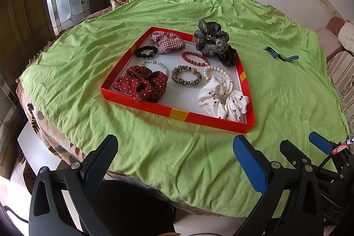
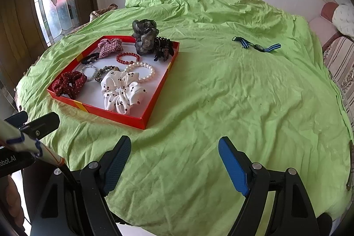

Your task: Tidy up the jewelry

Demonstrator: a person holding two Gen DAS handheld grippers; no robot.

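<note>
Where left view shows both tongs point(image 1: 174, 156), right tongs point(image 2: 174, 155) alone

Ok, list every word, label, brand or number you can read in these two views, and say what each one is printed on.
"obot.AI": white lettering on a black device body at the left edge of the right wrist view; the start of the word is cut off by the frame.
Blue and orange marks on the white strap beside it: not readable as letters.
Red tray, its jewelry and the green cloth: no text visible.
</note>
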